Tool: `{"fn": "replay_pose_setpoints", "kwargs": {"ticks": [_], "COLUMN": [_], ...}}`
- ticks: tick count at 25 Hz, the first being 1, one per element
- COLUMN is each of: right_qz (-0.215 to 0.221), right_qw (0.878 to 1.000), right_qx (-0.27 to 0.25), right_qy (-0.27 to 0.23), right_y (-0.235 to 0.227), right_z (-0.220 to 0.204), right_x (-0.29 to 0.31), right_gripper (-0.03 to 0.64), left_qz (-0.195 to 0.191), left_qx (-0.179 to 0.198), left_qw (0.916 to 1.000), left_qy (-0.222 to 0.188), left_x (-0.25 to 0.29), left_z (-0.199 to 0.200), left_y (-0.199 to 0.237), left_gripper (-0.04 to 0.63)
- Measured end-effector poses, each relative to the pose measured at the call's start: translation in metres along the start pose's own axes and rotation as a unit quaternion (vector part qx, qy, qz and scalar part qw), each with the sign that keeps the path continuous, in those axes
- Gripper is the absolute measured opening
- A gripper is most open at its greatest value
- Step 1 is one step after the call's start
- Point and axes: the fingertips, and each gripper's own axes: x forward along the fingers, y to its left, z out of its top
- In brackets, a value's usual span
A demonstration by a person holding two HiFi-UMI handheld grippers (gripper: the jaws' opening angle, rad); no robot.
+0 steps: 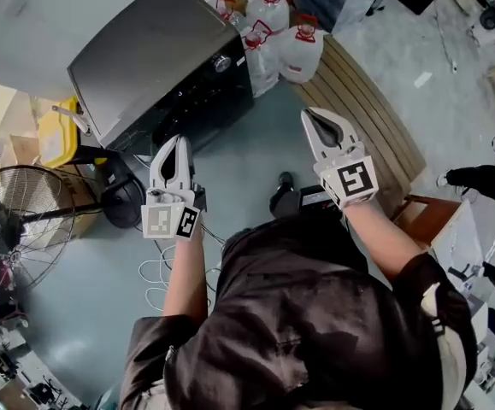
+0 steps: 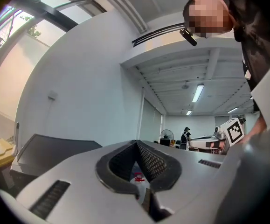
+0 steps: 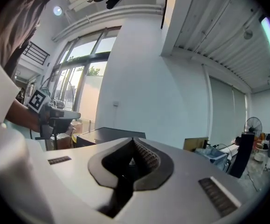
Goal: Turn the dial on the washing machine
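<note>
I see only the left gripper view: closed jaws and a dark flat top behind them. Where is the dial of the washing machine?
Observer: In the head view the dial sits at the right end of the washing machine's dark front panel, near the white jugs.
Operator: Does my left gripper touch it?
Observer: No, the left gripper is apart from it, lower and further left in that view.
Operator: And the right gripper?
Observer: The right gripper is shut, empty, beside a slatted wooden bench.
</note>
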Motion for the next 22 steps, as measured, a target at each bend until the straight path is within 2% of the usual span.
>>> {"fn": "replay_pose_setpoints", "kwargs": {"ticks": [6,12,18,22], "right_qz": [-0.027,-0.046,-0.029,-0.013], "right_qw": [0.999,0.999,0.999,1.0], "right_qx": [-0.029,-0.008,0.003,0.003], "right_qy": [-0.006,0.012,0.019,0.023], "right_y": [0.062,0.139,0.204,0.218], "right_z": [-0.007,-0.023,-0.038,-0.046], "right_x": [-0.035,-0.061,-0.093,-0.109], "right_gripper": [0.021,0.02,0.02,0.02], "left_qz": [-0.026,-0.029,-0.003,0.007], "left_qx": [-0.014,-0.026,-0.03,-0.032], "left_qw": [0.9995,0.999,0.9993,0.9991], "left_qy": [0.012,0.021,0.022,0.026], "left_x": [-0.098,-0.184,-0.256,-0.28], "left_z": [-0.019,-0.031,-0.047,-0.062], "left_y": [0.012,0.033,0.033,0.023], "left_gripper": [0.014,0.014,0.014,0.014]}}
